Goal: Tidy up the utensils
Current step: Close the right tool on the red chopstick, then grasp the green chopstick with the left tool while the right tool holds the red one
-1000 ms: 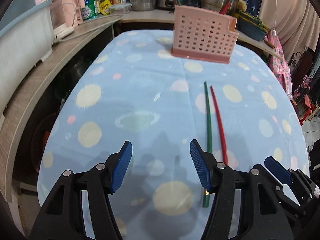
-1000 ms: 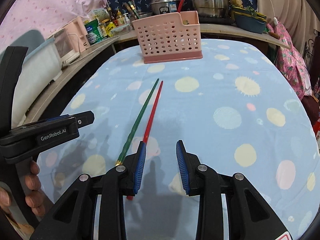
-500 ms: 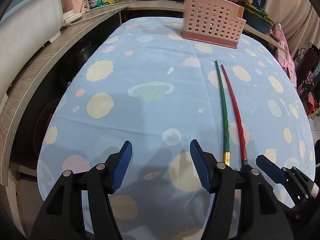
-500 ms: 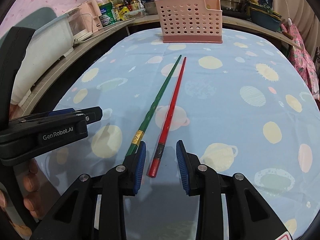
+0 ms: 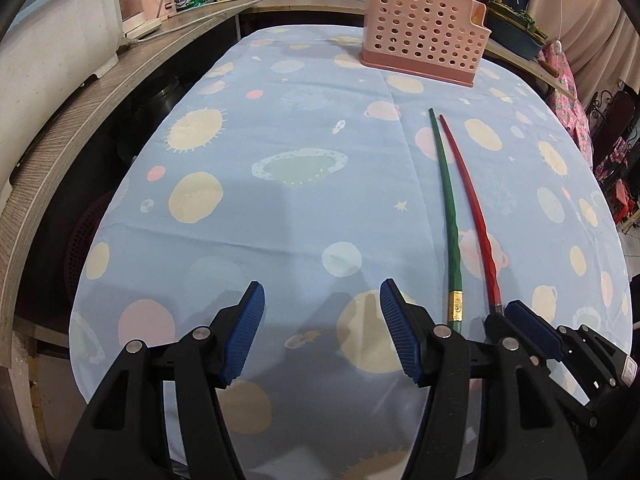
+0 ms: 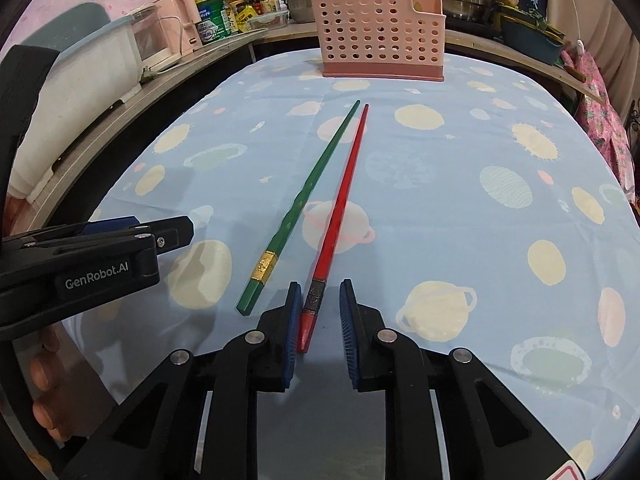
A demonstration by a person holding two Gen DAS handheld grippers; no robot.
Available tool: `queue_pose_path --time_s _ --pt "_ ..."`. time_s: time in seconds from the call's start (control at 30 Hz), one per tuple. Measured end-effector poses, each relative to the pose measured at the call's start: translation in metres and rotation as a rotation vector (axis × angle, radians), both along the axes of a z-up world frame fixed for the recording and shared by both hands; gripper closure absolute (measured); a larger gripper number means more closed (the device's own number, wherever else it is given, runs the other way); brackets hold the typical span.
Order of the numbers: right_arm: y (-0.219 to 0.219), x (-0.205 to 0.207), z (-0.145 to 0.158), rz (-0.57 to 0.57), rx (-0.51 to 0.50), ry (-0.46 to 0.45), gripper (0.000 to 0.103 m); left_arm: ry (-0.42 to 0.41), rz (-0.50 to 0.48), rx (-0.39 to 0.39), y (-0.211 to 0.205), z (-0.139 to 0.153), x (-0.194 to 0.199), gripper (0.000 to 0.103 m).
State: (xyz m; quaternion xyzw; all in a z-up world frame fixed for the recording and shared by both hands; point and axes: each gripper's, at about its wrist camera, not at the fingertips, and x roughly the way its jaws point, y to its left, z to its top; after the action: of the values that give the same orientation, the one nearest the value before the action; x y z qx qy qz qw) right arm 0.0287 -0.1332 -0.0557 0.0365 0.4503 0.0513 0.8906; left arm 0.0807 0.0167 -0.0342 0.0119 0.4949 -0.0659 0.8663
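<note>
A green chopstick (image 6: pixel 304 200) and a red chopstick (image 6: pixel 340 208) lie side by side on the blue tablecloth (image 6: pixel 460 160), tips toward a pink perforated utensil basket (image 6: pixel 380 44) at the far end. My right gripper (image 6: pixel 318 320) is open, its jaws either side of the red chopstick's near end, not closed on it. My left gripper (image 5: pixel 320 332) is open and empty, left of the green chopstick (image 5: pixel 448 216) and the red chopstick (image 5: pixel 476 216). The basket also shows in the left wrist view (image 5: pixel 424 40). The left gripper's body shows in the right wrist view (image 6: pixel 100 252).
A wooden counter (image 5: pixel 80 100) curves along the left with a white appliance (image 5: pixel 48 36), jars and pots behind the basket. The tablecloth's near edge (image 5: pixel 120 360) drops off below the left gripper. Pink cloth (image 6: pixel 600 92) hangs at the right.
Both grippers have drawn back toward the near table edge. The red chopstick's end, earlier under the right gripper's left finger, now lies between its open jaws.
</note>
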Motion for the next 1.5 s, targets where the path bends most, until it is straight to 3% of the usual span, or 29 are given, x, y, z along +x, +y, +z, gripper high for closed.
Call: queue_pose_path --time_s 0.2,0.6,1.0,1.27,1.5 --pt "-0.014 -0.001 -0.001 -0.039 0.008 -0.004 0.096 0.004 -0.014 0.004 -0.007 -0.001 -0.002 0.043" --pt "-0.063 -0.011 0.000 -0.176 0.035 -0.014 0.096 0.009 -0.080 -0.003 -0.031 -0.001 -0.011 0.032" --pt "-0.072 -0.015 0.000 -0.192 0.048 -0.018 0.096 0.024 -0.134 0.021 -0.058 -0.012 -0.012 0.033" --pt "-0.072 -0.015 0.000 -0.192 0.045 -0.021 0.096 0.033 -0.134 0.031 -0.058 -0.015 -0.010 0.053" --pt "-0.072 -0.015 0.000 -0.191 0.045 -0.020 0.096 0.041 -0.152 0.019 -0.058 -0.013 -0.012 0.090"
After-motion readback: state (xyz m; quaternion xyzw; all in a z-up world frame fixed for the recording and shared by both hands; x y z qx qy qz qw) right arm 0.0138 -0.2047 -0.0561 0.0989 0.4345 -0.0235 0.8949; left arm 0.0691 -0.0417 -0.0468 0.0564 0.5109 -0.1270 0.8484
